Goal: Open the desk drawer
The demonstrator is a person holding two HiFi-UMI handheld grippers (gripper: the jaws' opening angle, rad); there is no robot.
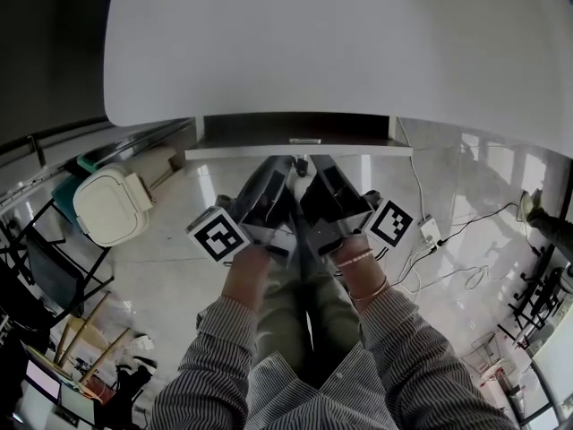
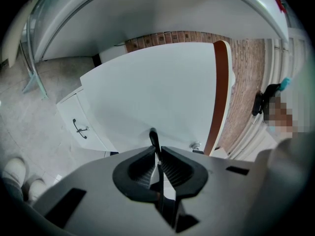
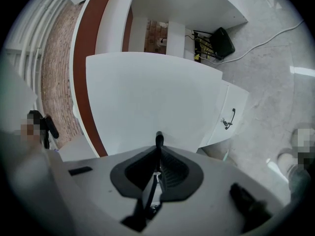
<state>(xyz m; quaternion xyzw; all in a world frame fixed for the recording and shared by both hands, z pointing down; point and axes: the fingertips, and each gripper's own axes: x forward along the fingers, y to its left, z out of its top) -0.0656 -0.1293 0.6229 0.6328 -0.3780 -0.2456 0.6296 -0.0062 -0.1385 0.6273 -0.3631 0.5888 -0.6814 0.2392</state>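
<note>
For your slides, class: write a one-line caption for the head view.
Seen from above, the left tongs and right tongs clamp the thin dark handle of the drawer beneath the white desk.

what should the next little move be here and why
Probably pull both tools straight back toward the body, kept level. The left tool and right tool are each shut on the thin dark handle of the drawer, and only a narrow dark gap shows under the desk top.
</note>
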